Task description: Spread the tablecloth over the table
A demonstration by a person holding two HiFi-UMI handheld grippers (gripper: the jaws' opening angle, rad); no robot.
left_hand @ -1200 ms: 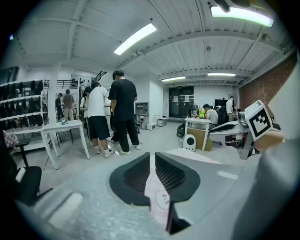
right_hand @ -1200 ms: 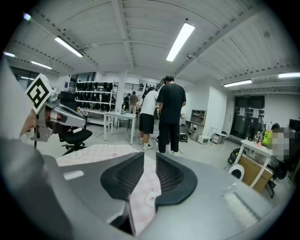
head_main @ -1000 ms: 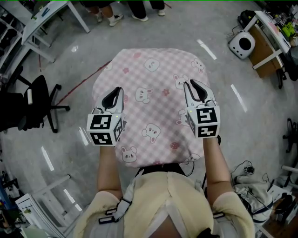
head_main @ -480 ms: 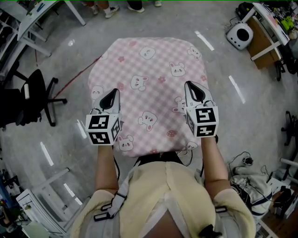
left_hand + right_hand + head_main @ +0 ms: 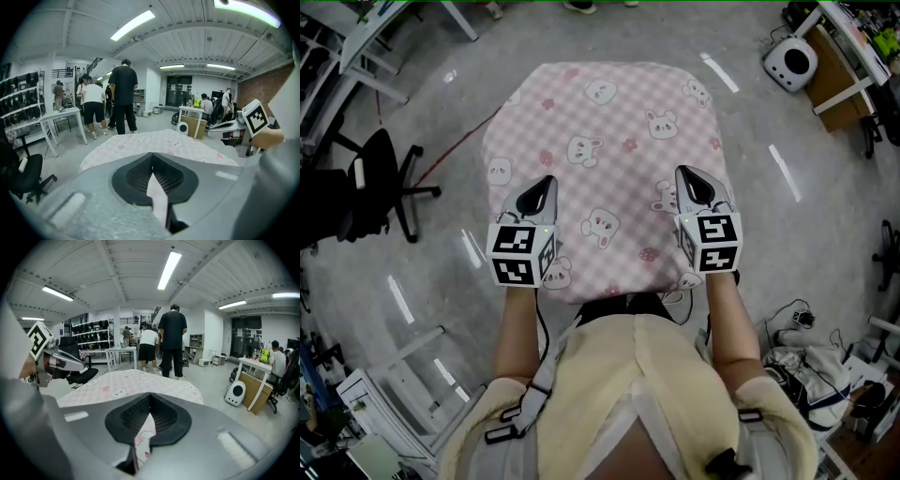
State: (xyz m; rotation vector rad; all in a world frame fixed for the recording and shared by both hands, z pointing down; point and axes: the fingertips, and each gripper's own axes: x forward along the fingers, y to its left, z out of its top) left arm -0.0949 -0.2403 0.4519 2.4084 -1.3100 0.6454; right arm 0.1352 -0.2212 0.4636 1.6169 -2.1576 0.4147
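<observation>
A pink checked tablecloth [image 5: 609, 141] with bunny prints lies over a small table in front of me. My left gripper [image 5: 544, 181] is at its near left edge, shut, with a strip of the cloth [image 5: 157, 199] pinched between the pads. At the near right edge, my right gripper [image 5: 686, 172] has its jaws closing onto the cloth [image 5: 142, 436], and the pads press on it. In both gripper views the cloth [image 5: 161, 140] stretches flat away from the jaws [image 5: 124, 383]. The table itself is hidden under the cloth.
A black office chair [image 5: 380, 192] stands at the left and a white desk [image 5: 375, 42] at the far left. A white round device [image 5: 795, 62] and a desk [image 5: 853, 66] are at the far right. Cables [image 5: 797, 339] lie at the right. People [image 5: 123, 93] stand beyond the table.
Both grippers have drawn back toward me and sunk lower. The near edge of the cloth has come along with them, and the cloth lies flatter.
</observation>
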